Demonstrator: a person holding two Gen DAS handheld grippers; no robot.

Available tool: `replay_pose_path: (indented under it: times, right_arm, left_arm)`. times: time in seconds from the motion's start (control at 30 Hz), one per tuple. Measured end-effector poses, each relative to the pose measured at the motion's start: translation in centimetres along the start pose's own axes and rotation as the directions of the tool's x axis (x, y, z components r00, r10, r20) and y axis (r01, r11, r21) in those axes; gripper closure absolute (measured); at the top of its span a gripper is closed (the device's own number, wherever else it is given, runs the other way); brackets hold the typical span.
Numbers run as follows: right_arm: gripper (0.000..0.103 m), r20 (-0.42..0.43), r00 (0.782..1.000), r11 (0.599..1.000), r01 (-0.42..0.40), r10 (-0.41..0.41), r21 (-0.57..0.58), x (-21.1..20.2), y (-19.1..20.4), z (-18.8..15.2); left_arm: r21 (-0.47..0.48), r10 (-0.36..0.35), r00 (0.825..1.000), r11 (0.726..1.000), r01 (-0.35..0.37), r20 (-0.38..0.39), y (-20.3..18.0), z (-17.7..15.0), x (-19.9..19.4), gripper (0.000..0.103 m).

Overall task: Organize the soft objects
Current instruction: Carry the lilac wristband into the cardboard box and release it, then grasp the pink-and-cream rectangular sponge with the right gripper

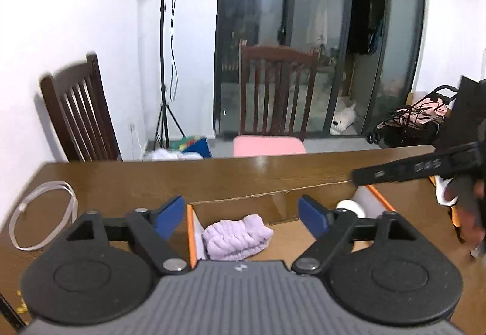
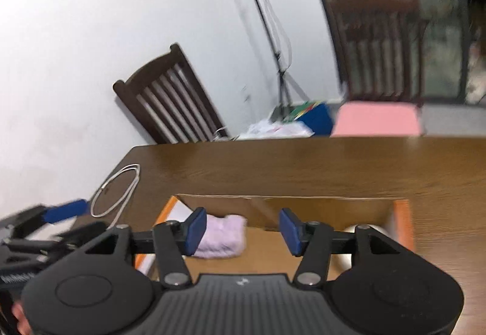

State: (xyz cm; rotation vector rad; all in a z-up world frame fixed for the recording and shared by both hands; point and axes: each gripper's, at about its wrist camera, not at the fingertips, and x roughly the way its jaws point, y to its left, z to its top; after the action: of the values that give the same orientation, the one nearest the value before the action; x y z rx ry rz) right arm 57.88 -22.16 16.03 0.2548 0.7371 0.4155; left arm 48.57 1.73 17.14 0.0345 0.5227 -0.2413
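A folded lilac towel (image 1: pixel 236 237) already lies inside the open cardboard box (image 1: pixel 243 207), in its left part close to the orange-edged left wall. At the right end of the same box sits a white rounded thing (image 1: pixel 352 207) — too little of it shows past the fingers to say what it is, or whether it is soft. So at least one soft item looks put away, and the packing seems well under way rather than just begun.

The left gripper (image 1: pixel 241 215) hovers over the near side of the box with its blue-padded fingers spread wide and nothing between them. The right gripper (image 2: pixel 241 231) is in the same state — fingers wide apart, empty, aimed at the box from the near side, the towel showing just beyond its left pad.

What is left is hard to judge. On the brown tabletop (image 1: pixel 212 177) only a loop of white cable (image 1: pixel 42 213) lies to the left of the box, and that is no soft thing. At the far right edge of the left view something white and orange (image 1: pixel 446 193) peeks out behind the other gripper; whether it is another item to sort cannot be told. No further soft object is plainly in view on the tabletop.
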Motion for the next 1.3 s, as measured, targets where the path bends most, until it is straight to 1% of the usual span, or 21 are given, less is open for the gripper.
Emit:
replay_pose_path:
  times: [0.03, 0.1, 0.13, 0.2, 0.23, 0.33, 0.37, 0.43, 0.53, 0.67, 0.73, 0.8, 0.87, 0.9, 0.93, 0.97, 1.03, 1.1, 1.13, 1.2, 1.3]
  right_arm:
    - [0.047, 0.016, 1.000, 1.000, 0.022, -0.022, -0.012, -1.9, -0.4, -0.3]
    - [0.040, 0.062, 0.996, 0.997, 0.073, -0.071, -0.036, -5.6, -1.0, -1.3]
    - [0.033, 0.084, 0.992, 0.994, 0.102, -0.098, -0.047, -6.8, -1.1, -2.0]
    - [0.029, 0.126, 0.981, 0.984, 0.160, -0.149, -0.076, -9.8, -1.2, -3.9]
    - [0.029, 0.140, 0.978, 0.982, 0.167, -0.155, -0.082, -11.1, -1.4, -4.9]
    - [0.027, 0.176, 0.973, 0.984, 0.163, -0.148, -0.075, -14.3, -1.3, -7.3]
    - [0.025, 0.190, 0.971, 0.984, 0.161, -0.144, -0.078, -15.4, -1.1, -8.3]
    - [0.021, 0.224, 0.964, 0.981, 0.165, -0.140, -0.099, -17.0, -0.5, -10.2]
    - [0.017, 0.286, 0.950, 0.972, 0.174, -0.125, -0.155, -19.8, 0.8, -14.3]
    - [0.014, 0.352, 0.931, 0.957, 0.186, -0.099, -0.223, -22.5, 2.6, -20.4]
    - [0.011, 0.382, 0.920, 0.949, 0.190, -0.083, -0.253, -23.5, 3.4, -23.4]
    - [0.009, 0.413, 0.907, 0.947, 0.200, -0.082, -0.252, -24.5, 3.9, -26.5]
    - [0.008, 0.433, 0.896, 0.948, 0.218, -0.101, -0.230, -25.2, 4.2, -29.4]
    - [0.008, 0.437, 0.893, 0.950, 0.220, -0.104, -0.223, -25.5, 4.3, -31.0]
    - [0.008, 0.437, 0.894, 0.951, 0.215, -0.099, -0.223, -25.8, 4.3, -32.5]
    - [0.008, 0.433, 0.897, 0.955, 0.199, -0.087, -0.220, -26.0, 4.1, -34.0]
    - [0.008, 0.412, 0.909, 0.969, 0.155, -0.064, -0.191, -26.0, 3.3, -36.5]
    - [0.008, 0.362, 0.930, 0.981, 0.123, -0.061, -0.152, -25.5, 2.5, -37.9]
    - [0.008, 0.347, 0.935, 0.982, 0.127, -0.070, -0.143, -25.3, 2.2, -38.4]
    - [0.008, 0.343, 0.934, 0.980, 0.153, -0.103, -0.124, -24.9, 1.8, -38.7]
    - [0.008, 0.342, 0.932, 0.986, 0.152, -0.120, -0.066, -24.1, 1.1, -38.2]
  left_arm:
    - [0.012, 0.006, 1.000, 1.000, -0.006, 0.016, -0.3, -0.1, -1.3, 0.015]
    - [0.024, 0.010, 0.999, 1.000, -0.011, 0.044, -0.9, -0.4, -3.9, 0.011]
    - [0.026, 0.010, 0.999, 1.000, -0.012, 0.053, -1.3, -0.6, -5.0, 0.010]
    - [0.039, 0.009, 0.997, 0.999, -0.012, 0.078, -2.0, -1.3, -7.3, 0.009]
    - [0.043, 0.010, 0.995, 0.999, -0.015, 0.095, -2.5, -1.8, -8.7, 0.007]
    - [0.045, 0.016, 0.990, 0.999, -0.022, 0.141, -3.7, -3.5, -11.8, 0.003]
    - [0.046, 0.022, 0.987, 0.998, -0.030, 0.159, -4.1, -4.2, -12.8, 0.001]
    - [0.049, 0.043, 0.978, 0.997, -0.054, 0.203, -4.9, -6.2, -14.7, 0.000]
    - [0.061, 0.067, 0.968, 0.995, -0.084, 0.243, -6.0, -9.7, -17.2, 0.000]
    - [0.030, 0.103, 0.947, 0.993, -0.117, 0.304, -7.4, -14.8, -20.4, 0.000]
    - [0.031, 0.116, 0.941, 0.991, -0.133, 0.318, -7.9, -17.0, -21.3, 0.000]
    - [0.033, 0.137, 0.935, 0.987, -0.156, 0.326, -8.7, -19.8, -22.3, 0.000]
    - [0.025, 0.141, 0.938, 0.987, -0.156, 0.317, -9.2, -22.1, -23.0, 0.000]
    - [0.016, 0.130, 0.944, 0.990, -0.142, 0.303, -9.4, -23.3, -23.2, 0.000]
    - [0.013, 0.115, 0.950, 0.992, -0.124, 0.289, -9.5, -24.3, -23.6, 0.000]
    - [0.017, 0.084, 0.961, 0.996, -0.092, 0.262, -9.6, -25.3, -23.7, 0.000]
    - [0.017, 0.059, 0.976, 0.998, -0.064, 0.209, -9.5, -26.2, -23.5, 0.000]
    - [0.021, 0.062, 0.980, 0.997, -0.067, 0.188, -9.6, -26.6, -23.2, 0.000]
    - [0.021, 0.065, 0.980, 0.997, -0.070, 0.187, -9.5, -26.5, -23.1, 0.000]
    - [0.011, 0.060, 0.980, 0.998, -0.064, 0.189, -9.6, -26.0, -22.5, 0.000]
    - [0.031, 0.028, 0.982, 0.999, -0.034, 0.189, -10.4, -25.5, -21.4, 0.000]
